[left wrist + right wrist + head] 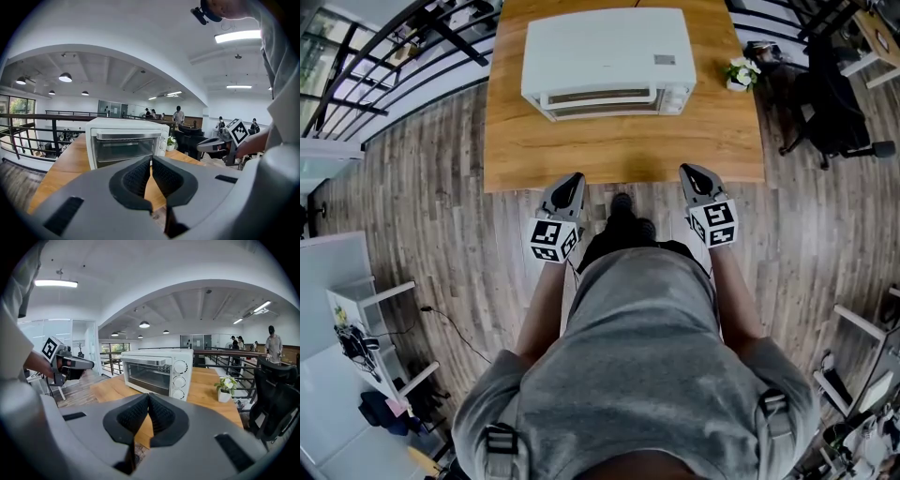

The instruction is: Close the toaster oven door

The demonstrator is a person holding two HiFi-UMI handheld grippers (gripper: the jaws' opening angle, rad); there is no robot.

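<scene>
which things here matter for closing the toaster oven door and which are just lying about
For the job: toaster oven, left gripper, right gripper, both with jaws shut and empty.
Just lying about: small potted plant, black office chair.

A white toaster oven (605,56) is seen standing flat on the wooden table (619,159), toward the far side and about in the middle from left to right. It is shaped like a box with rounded corners and a plain top. Its front is turned toward the near edge of the table. The door (124,149) is found on the front, and it is shut, standing upright against the box. A dark glass window (146,377) is set in the door, and a shiny silver handle (126,135) is fixed along its top edge. Three round white knobs (178,380) are lined up one above another, just to the right of the door.
</scene>
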